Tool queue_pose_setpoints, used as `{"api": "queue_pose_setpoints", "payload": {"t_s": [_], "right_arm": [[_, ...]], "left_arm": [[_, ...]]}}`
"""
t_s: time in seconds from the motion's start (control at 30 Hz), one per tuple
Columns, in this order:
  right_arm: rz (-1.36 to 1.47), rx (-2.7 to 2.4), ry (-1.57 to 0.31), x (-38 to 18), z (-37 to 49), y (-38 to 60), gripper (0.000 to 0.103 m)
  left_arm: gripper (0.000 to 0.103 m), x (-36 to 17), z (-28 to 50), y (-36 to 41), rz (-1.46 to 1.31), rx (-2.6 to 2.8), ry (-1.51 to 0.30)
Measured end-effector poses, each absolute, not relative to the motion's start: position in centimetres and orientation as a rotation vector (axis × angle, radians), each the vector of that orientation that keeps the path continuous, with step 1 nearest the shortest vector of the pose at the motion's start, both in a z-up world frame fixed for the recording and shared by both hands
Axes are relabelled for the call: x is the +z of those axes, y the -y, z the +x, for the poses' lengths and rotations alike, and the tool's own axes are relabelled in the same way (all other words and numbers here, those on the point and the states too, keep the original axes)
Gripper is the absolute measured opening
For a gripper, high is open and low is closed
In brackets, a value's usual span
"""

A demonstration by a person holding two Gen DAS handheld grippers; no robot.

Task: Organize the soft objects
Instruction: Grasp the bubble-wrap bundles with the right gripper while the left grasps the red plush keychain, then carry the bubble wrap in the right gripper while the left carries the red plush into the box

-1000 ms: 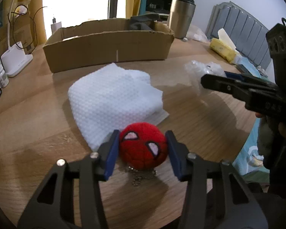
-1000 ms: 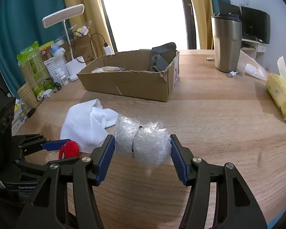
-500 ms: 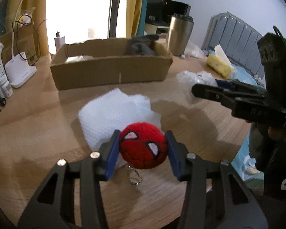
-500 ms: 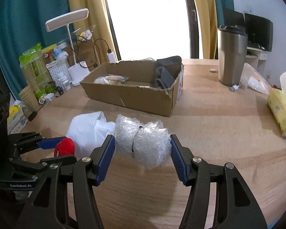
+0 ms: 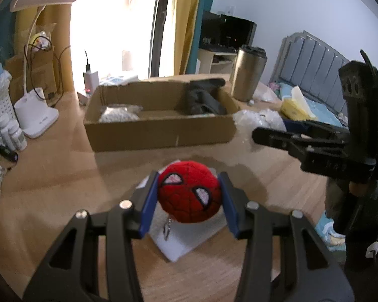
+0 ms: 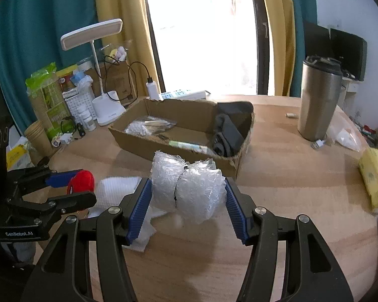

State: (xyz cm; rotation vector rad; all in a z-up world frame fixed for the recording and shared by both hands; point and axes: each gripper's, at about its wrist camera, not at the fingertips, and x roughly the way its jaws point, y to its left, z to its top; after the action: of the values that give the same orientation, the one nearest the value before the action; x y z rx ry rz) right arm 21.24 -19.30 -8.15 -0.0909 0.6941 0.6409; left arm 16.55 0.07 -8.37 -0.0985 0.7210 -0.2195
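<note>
My left gripper (image 5: 187, 201) is shut on a red Spider-Man plush ball (image 5: 189, 191) and holds it above the table, its keychain (image 5: 166, 229) hanging over a white folded cloth (image 5: 186, 239). My right gripper (image 6: 187, 201) is shut on a wad of clear bubble wrap (image 6: 187, 186), also lifted. An open cardboard box (image 5: 161, 130) lies ahead, holding a dark fabric item (image 5: 201, 98) and a clear bag (image 5: 118, 113). In the right wrist view the box (image 6: 179, 148) is just beyond the wad, and the left gripper (image 6: 70, 188) with the plush (image 6: 80, 181) is at left.
A steel tumbler (image 6: 317, 98) stands right of the box. A white desk lamp (image 6: 108, 108), small bottles (image 6: 87, 120) and snack packs (image 6: 48, 95) crowd the left edge. A yellow pack (image 6: 373, 176) lies at far right. A grey bed headboard (image 5: 312, 68) is behind.
Both grippers rose and moved toward the box with their loads. The plush left the table and now hangs over the white cloth. The box interior has come into view.
</note>
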Motion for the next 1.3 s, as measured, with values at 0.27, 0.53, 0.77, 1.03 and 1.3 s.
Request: {"api": "queue_pose_setpoints", "payload": {"t_s": [0.27,0.53,0.77,1.03,1.3], "right_arm": [[-0.112,0.656,-0.683,-7.4,22.7,17.7,0.061],[-0.122,0.665,-0.669,-6.8,24.4,16.5,0.061],[-0.125,0.670,-0.664,-6.6,25.9,15.7,0.061],[-0.129,0.677,-0.671,-6.7,27.5,14.9,0.061],[-0.125,0.686,-0.686,-7.3,29.5,13.5,0.061]], "left_arm": [[0.048,-7.0,18.4,-1.6,-0.100,-0.210,-0.682],[0.048,-5.9,20.3,-2.8,-0.099,-0.206,-0.651],[0.048,-5.7,22.0,-3.3,-0.099,-0.201,-0.640],[0.048,-6.0,24.1,-3.8,-0.103,-0.206,-0.638],[0.048,-6.6,26.7,-4.4,-0.102,-0.209,-0.647]]}}
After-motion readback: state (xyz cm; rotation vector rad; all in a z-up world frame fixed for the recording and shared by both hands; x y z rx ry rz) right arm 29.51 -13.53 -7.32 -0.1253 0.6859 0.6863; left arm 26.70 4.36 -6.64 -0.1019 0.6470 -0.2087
